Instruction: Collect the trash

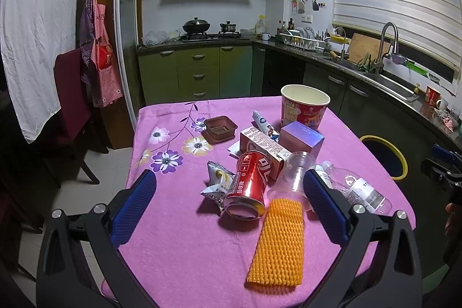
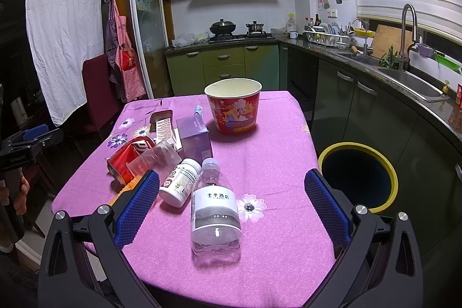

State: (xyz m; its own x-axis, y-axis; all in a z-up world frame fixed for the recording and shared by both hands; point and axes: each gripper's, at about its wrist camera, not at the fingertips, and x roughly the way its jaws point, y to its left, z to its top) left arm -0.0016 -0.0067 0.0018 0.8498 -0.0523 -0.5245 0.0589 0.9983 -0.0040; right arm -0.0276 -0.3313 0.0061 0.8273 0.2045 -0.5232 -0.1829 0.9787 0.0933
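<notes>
Trash lies on a table with a pink cloth [image 1: 179,235]. In the left wrist view my left gripper [image 1: 229,181] is open and empty above a red can [image 1: 249,184], an orange foam net [image 1: 278,244], a crumpled wrapper [image 1: 216,184] and a clear plastic cup [image 1: 294,172]. In the right wrist view my right gripper [image 2: 231,181] is open and empty over a clear water bottle [image 2: 215,210] and a white pill bottle [image 2: 180,182]. A dark bin with a yellow rim [image 2: 358,175] stands right of the table; it also shows in the left wrist view [image 1: 385,156].
A red paper bucket [image 2: 234,108], a purple box [image 2: 195,139], a carton [image 1: 264,146], a brown tray [image 1: 219,129] and a tube [image 1: 262,123] lie farther back. A dark red chair [image 1: 72,106] stands left. Kitchen counter and sink [image 2: 413,80] run along the right.
</notes>
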